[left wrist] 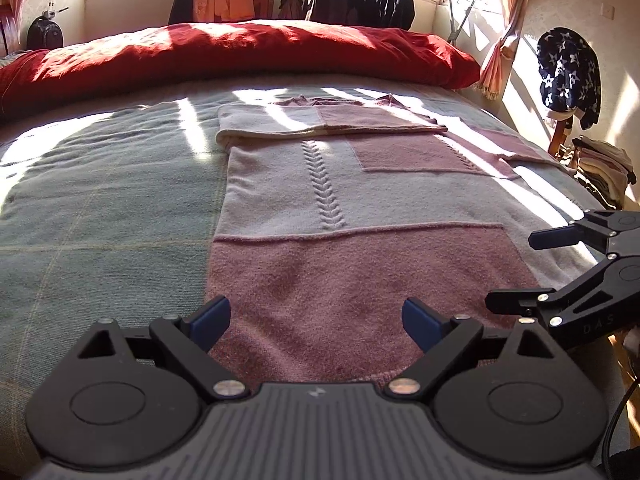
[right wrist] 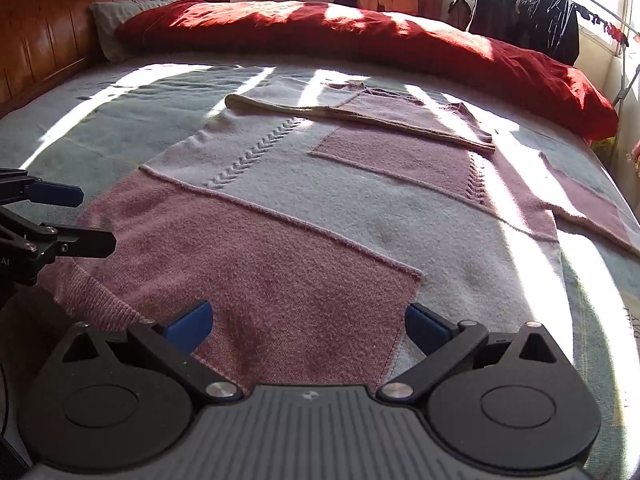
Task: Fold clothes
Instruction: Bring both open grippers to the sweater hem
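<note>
Fingers: left gripper (left wrist: 316,322) spread wide, nothing between; right gripper (right wrist: 308,326) likewise spread and holding nothing.
Item: pink-and-cream sweater (left wrist: 360,200), flat on the green blanket (left wrist: 100,200), hem near, collar far. One sleeve (left wrist: 320,120) lies folded across the chest; the other sleeve (right wrist: 592,204) lies out to the right.
Risks, as judged: soft knit may bunch if pinched through both layers; blanket could be caught along with the hem; lifting unevenly could slide the folded sleeve off.
</note>
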The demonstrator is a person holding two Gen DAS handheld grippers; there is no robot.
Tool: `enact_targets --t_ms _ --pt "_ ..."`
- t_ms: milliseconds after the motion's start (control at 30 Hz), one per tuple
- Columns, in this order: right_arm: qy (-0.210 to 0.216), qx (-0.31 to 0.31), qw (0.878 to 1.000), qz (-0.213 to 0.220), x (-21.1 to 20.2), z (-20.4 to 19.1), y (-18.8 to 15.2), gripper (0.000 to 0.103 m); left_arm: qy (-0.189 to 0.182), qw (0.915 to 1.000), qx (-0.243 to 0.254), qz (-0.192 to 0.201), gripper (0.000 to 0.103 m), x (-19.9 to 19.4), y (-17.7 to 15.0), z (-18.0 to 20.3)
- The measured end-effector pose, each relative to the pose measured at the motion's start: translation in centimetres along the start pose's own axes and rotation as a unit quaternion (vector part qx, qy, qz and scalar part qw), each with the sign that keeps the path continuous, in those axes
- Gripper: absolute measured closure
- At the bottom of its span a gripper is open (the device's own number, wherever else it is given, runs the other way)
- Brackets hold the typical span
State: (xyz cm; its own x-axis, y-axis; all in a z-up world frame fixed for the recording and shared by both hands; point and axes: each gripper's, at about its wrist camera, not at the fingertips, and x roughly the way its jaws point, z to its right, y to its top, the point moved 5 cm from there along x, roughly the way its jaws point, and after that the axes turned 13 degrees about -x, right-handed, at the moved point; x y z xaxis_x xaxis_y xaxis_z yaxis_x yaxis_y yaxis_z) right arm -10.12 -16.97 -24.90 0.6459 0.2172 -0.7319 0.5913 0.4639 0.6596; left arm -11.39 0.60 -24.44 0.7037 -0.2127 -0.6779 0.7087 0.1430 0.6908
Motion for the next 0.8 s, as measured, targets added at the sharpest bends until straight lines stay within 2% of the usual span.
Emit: enact_targets --t_ms 100,200,500,633,800 --pt "0.021 -0.013 1.0 -0.008 1.6 -1.8 0.5 0.0 0.012 0.9999 -0.006 0.004 0.009 -0.4 -0.1 -0.7" --pt "0.03 -0.014 0.999 -0.03 2.6 -2.7 -0.4 0.0 0.016 0.9998 -0.008 0.002 0.008 -0.4 -0.2 -1.0" --pt "-0.001 0.057 0.998 -0.009 -2.1 2.2 -4.1 0.0 0.002 0.9999 0.004 -0.012 0.008 0.8 -0.6 0.4" --pt "-0.003 0.116 0.992 -0.04 -1.9 4.5 -7.7 0.0 -0.008 0.9997 0.012 -0.02 0.008 1.1 -1.0 1.4" --pt "0.005 0.109 0.994 -0.027 -3.8 4.1 -9.6 0.0 0.001 0.9994 0.017 -0.03 0.008 1.6 -1.1 1.7"
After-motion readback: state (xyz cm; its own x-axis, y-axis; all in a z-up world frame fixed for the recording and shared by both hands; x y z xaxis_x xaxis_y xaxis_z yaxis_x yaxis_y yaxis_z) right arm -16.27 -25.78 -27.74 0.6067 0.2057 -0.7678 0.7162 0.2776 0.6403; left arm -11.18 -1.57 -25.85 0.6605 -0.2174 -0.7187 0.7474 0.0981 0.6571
